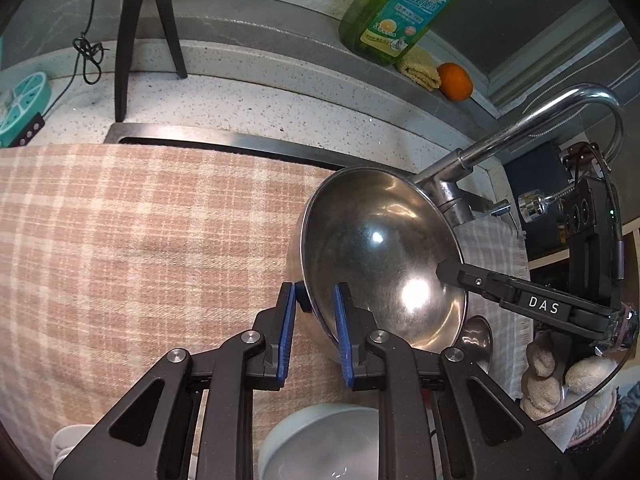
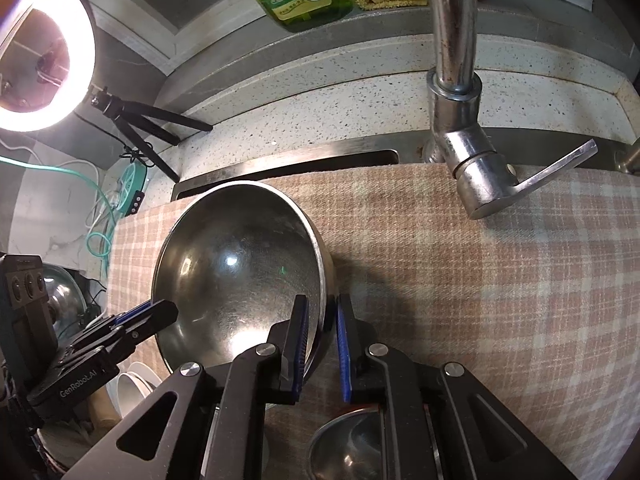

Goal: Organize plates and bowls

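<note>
A big shiny round steel bowl [image 1: 380, 256] sits in the middle of both views, tipped up on the pink and white checked cloth [image 1: 140, 240] that covers the sink. Both grippers pinch its rim. The left gripper [image 1: 316, 320] has its blue pads narrow, one inside the bowl and one outside, at the lower left of the bowl in the left view. The right gripper [image 2: 322, 340] does the same at the lower right of the bowl in its own view, with its pads close together on the rim.

The job looks like it is only partly done. This bowl is held but not yet put in its place. More dishes wait at the bottom of the frames: a white round bowl [image 1: 320, 440] and a smaller steel bowl [image 2: 348, 444]. I guess those still need sorting too.

The left view shows an orange fruit [image 1: 454, 80] and the whole curved silver tap [image 1: 560, 120] in the upper right, and a white glove on the person's hand [image 1: 552, 368] at the lower right. The right view shows a glowing ring lamp [image 2: 48, 48] in the upper left, which the other view misses, and the tap's flat handle [image 2: 560, 168].
</note>
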`<state>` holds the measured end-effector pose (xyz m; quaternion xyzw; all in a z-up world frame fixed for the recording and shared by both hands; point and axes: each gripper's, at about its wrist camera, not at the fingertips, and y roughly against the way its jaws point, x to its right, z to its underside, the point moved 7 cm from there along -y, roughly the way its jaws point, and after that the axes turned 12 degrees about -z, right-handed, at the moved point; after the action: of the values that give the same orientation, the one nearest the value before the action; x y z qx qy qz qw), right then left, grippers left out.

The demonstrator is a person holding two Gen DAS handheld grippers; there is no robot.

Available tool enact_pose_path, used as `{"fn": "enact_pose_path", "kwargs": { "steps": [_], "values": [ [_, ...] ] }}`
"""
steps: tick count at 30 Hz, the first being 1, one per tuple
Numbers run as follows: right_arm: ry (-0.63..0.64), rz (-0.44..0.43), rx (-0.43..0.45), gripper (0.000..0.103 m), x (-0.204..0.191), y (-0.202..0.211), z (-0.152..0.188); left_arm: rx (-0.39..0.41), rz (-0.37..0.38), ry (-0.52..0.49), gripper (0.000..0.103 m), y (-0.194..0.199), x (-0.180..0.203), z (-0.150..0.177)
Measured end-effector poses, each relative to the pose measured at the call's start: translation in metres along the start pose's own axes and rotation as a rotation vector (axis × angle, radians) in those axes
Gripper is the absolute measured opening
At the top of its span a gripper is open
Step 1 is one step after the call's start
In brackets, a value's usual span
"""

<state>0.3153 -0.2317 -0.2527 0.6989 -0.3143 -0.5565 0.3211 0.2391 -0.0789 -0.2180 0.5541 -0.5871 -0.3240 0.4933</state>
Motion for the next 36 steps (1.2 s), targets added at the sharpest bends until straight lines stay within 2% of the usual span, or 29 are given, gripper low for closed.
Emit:
{"fn": "enact_pose_path", "kwargs": {
  "steps": [22, 36],
  "values": [
    [0.144, -0.027, -0.020, 0.012, -0.097, -0.017, 0.014, 0.085, -0.055, 0.081, 0.017, 0.055, -0.074, 0.019],
    [0.258, -0.067, -0.056, 0.012, -0.191, -0.052, 0.033, 0.137, -0.109, 0.169, 0.017, 0.101, -0.157, 0.042]
  ]
}}
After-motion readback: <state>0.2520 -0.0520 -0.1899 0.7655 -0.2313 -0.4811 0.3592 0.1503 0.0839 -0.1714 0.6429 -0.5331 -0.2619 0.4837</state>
